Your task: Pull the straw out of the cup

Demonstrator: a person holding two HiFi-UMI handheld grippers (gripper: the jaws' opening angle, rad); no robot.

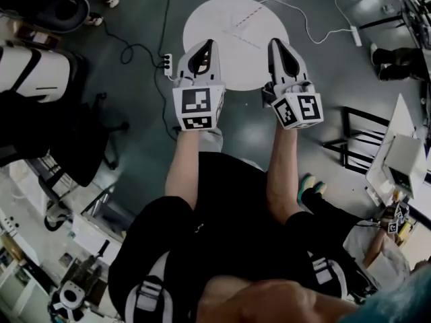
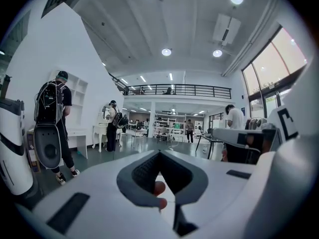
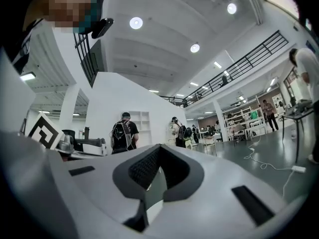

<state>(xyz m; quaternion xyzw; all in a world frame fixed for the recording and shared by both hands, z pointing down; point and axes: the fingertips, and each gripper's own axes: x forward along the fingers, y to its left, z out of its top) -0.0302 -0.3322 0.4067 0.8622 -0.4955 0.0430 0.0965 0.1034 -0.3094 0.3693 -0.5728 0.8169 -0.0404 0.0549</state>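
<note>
No cup or straw shows in any view. In the head view both grippers are held out side by side over the floor, each in one of the person's hands. My left gripper [image 1: 207,44] and my right gripper [image 1: 275,44] reach over the near edge of a white round table [image 1: 236,19]. Each has its jaws together with nothing between them. The left gripper view looks level along the left gripper [image 2: 159,153] into a large hall. The right gripper view does the same along the right gripper [image 3: 159,147], whose jaws are also closed.
A power strip [image 1: 167,62] with a black cable lies on the floor left of the table, and a white cable [image 1: 306,22] runs to its right. A black chair [image 1: 87,147] stands at left, a white desk [image 1: 404,153] at right. People with backpacks [image 2: 52,118] stand ahead.
</note>
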